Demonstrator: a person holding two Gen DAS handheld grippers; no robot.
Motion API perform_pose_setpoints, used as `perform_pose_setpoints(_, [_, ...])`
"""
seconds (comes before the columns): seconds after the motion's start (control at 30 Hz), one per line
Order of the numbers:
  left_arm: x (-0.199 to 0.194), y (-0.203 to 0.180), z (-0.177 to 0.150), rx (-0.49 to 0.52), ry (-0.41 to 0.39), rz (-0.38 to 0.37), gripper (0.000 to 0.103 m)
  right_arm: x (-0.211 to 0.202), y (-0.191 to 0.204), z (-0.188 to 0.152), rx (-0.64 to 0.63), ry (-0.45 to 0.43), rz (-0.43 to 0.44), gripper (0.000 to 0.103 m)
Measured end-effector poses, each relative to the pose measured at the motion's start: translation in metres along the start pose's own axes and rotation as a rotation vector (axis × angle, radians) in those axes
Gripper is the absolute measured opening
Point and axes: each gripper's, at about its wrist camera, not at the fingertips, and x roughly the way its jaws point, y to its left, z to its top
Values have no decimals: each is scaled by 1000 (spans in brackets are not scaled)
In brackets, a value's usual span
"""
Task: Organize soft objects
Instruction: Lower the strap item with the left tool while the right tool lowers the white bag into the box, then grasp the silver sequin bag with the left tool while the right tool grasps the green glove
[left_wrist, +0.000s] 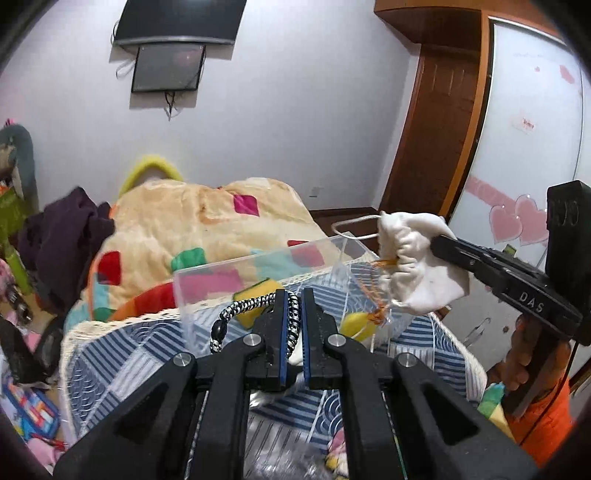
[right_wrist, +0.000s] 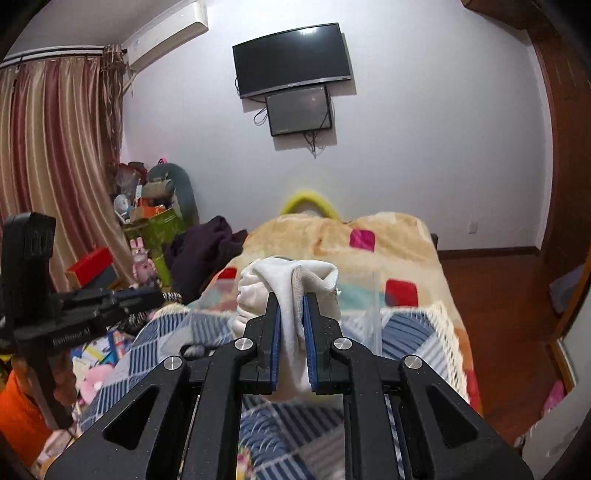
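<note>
My left gripper (left_wrist: 293, 295) is shut on a black-and-white braided cord (left_wrist: 240, 308) and holds it over the near edge of a clear plastic box (left_wrist: 258, 266) on the bed. Yellow sponges (left_wrist: 255, 290) lie inside the box. My right gripper (right_wrist: 292, 299) is shut on a white drawstring pouch (right_wrist: 288, 284) and holds it above the box's right end; in the left wrist view the pouch (left_wrist: 417, 258) hangs over the box corner with orange strings (left_wrist: 376, 302) dangling. The box (right_wrist: 373, 306) shows only faintly in the right wrist view.
The bed carries a blue striped quilt (left_wrist: 122, 362) and a beige blanket with coloured squares (left_wrist: 184, 229). A dark purple garment (left_wrist: 62, 240) lies at the bed's left. Toys and boxes crowd the floor at left (right_wrist: 147, 229). A wardrobe (left_wrist: 535, 147) stands at the right.
</note>
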Motion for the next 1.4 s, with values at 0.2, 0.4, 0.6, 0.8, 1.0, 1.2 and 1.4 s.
perform_pose_setpoints(0.2, [51, 15, -3, -64, 95, -26, 5, 47, -1, -13, -16, 123, -27, 10])
perform_pose_setpoints(0.4, [73, 12, -16, -17, 187, 21, 17, 78, 6, -42, -66, 265, -60, 11])
perform_pose_setpoints(0.6, [39, 5, -15, 25, 119, 56, 46, 52, -6, -33, -23, 211, -38, 42])
perform_pose_setpoints(0.8, [-4, -13, -20, 53, 36, 150, 76, 13, 2, -28, -68, 135, -43, 65])
perform_pose_setpoints(1.0, [-34, -18, -42, 9, 18, 193, 98, -24, 13, -38, -76, 87, 5, 78])
perform_pose_setpoints(1.2, [-43, -22, -75, 24, 79, 239, 99, -30, 22, -69, -77, 152, 28, 79])
perform_pose_setpoints(1.4, [-30, -21, -106, 20, 190, 224, 99, -27, 24, -112, -40, 285, 68, 79])
